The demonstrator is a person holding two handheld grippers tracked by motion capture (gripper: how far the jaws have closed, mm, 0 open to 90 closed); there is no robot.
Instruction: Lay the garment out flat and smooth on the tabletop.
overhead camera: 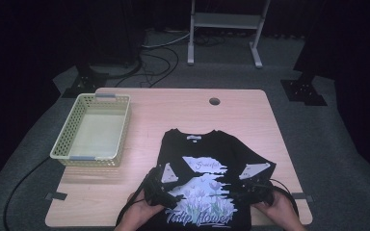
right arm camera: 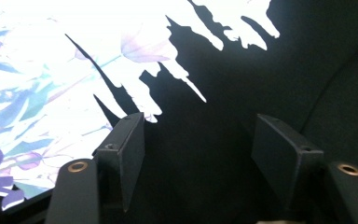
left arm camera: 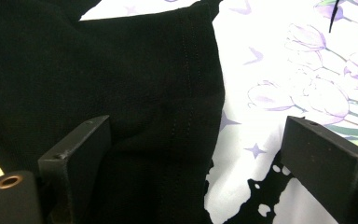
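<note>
A black T-shirt (overhead camera: 207, 159) with a white and purple tulip print lies flat on the wooden table (overhead camera: 183, 108), its sleeves folded in over the body. My left gripper (overhead camera: 171, 190) rests low on the shirt's left side, jaws open over a folded black edge (left arm camera: 177, 116) beside the print. My right gripper (overhead camera: 243, 190) sits on the shirt's right side, open, with black cloth (right arm camera: 205, 154) lying between its jaws. A hand holds each gripper at the table's near edge.
A pale yellow perforated basket (overhead camera: 94, 130) stands at the table's left side. A round cable hole (overhead camera: 214, 101) sits near the far edge. Cables trail on the grey carpet beyond, by a white stand (overhead camera: 224, 29).
</note>
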